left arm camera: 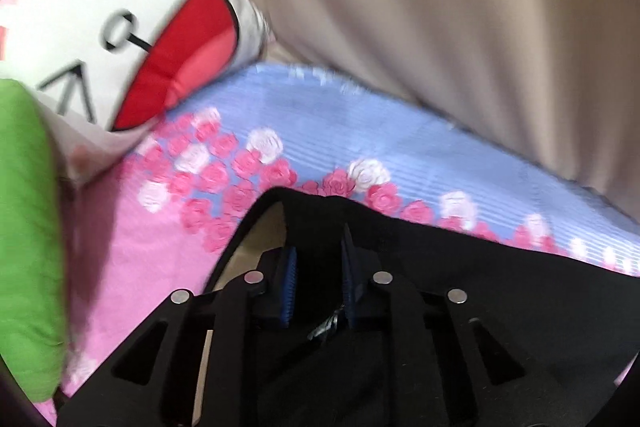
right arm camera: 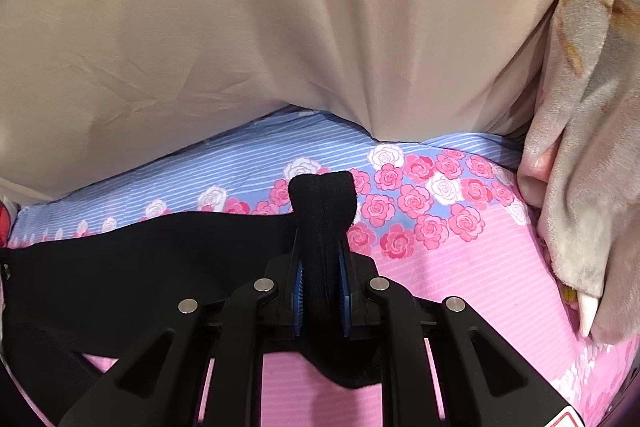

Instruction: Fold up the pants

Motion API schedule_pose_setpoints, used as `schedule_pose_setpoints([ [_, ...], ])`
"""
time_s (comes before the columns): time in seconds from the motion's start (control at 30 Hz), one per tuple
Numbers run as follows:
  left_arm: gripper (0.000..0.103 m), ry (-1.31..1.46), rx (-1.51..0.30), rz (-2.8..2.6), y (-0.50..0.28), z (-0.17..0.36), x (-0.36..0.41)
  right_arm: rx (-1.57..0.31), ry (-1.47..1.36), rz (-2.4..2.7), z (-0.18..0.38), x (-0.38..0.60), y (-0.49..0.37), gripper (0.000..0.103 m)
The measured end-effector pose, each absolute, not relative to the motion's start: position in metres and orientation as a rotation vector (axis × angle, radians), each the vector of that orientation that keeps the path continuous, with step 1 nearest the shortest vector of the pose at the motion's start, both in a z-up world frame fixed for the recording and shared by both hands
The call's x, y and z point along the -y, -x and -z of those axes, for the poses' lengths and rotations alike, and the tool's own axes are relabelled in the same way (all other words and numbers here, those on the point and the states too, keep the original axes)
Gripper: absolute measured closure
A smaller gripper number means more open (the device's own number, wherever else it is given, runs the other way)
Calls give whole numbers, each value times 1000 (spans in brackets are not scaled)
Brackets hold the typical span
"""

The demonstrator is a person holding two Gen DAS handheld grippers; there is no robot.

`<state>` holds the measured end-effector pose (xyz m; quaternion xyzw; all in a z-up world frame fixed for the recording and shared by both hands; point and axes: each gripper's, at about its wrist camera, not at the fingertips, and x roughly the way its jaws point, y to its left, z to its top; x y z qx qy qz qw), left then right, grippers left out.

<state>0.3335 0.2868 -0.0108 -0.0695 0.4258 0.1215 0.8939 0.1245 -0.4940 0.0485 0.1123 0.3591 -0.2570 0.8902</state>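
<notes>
Green cushion: far left of my left wrist view, blurred, lying against the sheet.
Cartoon pillow: white, with a red open mouth and black line eyes; it leans behind the green cushion, its lower corner touching the sheet.
Bed sheet: pink nearer me, blue striped farther off, with a band of pink and white roses between; it carries everything here.
Left gripper: my blue pads stand a narrow way apart with black fabric between them. The view is blurred and the cloth is dark, so I cannot tell whether the pads press it.
Pants: black, spread on the sheet just in front of both my grippers. In the left view an edge is raised near the left pad, showing a pale underside; in the right view the fabric runs from the left edge to my jaws.
Right gripper: my jaws are clamped on a bunched fold of the pants, which stands up beyond the fingertips as a rounded tuft and hangs below the pads toward me.
Beige fabric: a large smooth drape behind the sheet, filling the top of both views.
Fleece blanket: grey and pink, heaped at the far right, resting on the sheet.
</notes>
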Motion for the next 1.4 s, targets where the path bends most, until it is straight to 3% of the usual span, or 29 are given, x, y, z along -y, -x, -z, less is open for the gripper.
schedule_pose_setpoints([
  [0.13,85,173,-822,-150,-256,-36,-293,-684,-224,487,-58,475,-94,91],
  [0.27,85,126,-837,-122,-181,-44,-289,-676,-202,480,-51,459,-53,91],
  [0.5,79,156,-1017,-113,-105,27,-292,-728,-238,487,-9,452,4,90],
  [0.6,74,256,-1003,-101,-93,29,-295,-753,-226,512,-5,447,12,79],
  [0.67,56,329,-949,-96,-89,18,-296,-757,-210,528,-8,441,16,68],
  [0.73,18,418,-910,-78,-86,13,-297,-749,-191,545,-14,435,21,62],
  [0.77,16,457,-897,-75,-86,12,-298,-744,-183,555,-17,432,24,62],
  [0.93,11,658,-914,-124,-103,30,-289,-696,-176,583,-32,414,52,54],
  [1.17,11,895,-912,-142,-82,38,-294,-672,-160,557,-44,375,73,52],
  [1.4,11,960,-904,-79,-49,40,-290,-698,-146,495,-33,341,60,51],
])
